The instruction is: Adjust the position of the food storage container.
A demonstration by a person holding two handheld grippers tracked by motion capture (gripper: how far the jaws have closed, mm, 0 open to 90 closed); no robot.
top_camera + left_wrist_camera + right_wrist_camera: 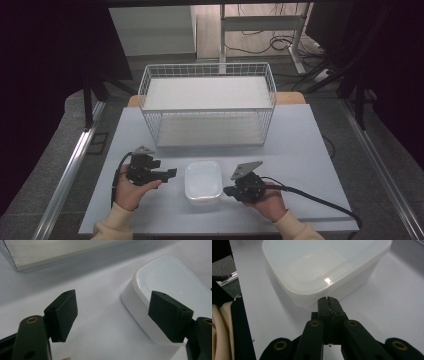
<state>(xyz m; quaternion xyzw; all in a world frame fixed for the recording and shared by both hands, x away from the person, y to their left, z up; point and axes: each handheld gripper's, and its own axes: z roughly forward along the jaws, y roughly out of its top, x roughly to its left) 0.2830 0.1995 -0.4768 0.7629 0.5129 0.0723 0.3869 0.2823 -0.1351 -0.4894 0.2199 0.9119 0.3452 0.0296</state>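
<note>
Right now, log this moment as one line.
left gripper: open, beside container | right gripper: shut, empty, near container | wire basket: behind

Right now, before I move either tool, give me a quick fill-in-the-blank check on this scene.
1. The left tool has its jaws ____.
2. The right tool has its jaws ____.
3. The translucent white lidded plastic box sits ____ the two tools.
4. The white wire basket stands ____ the box.

Missing: open; shut; between; behind

You won't find any readable text here: no labels, brands or numbers on the white lidded container (203,182), the wire basket (207,102), or either gripper. All plain surfaces.
</note>
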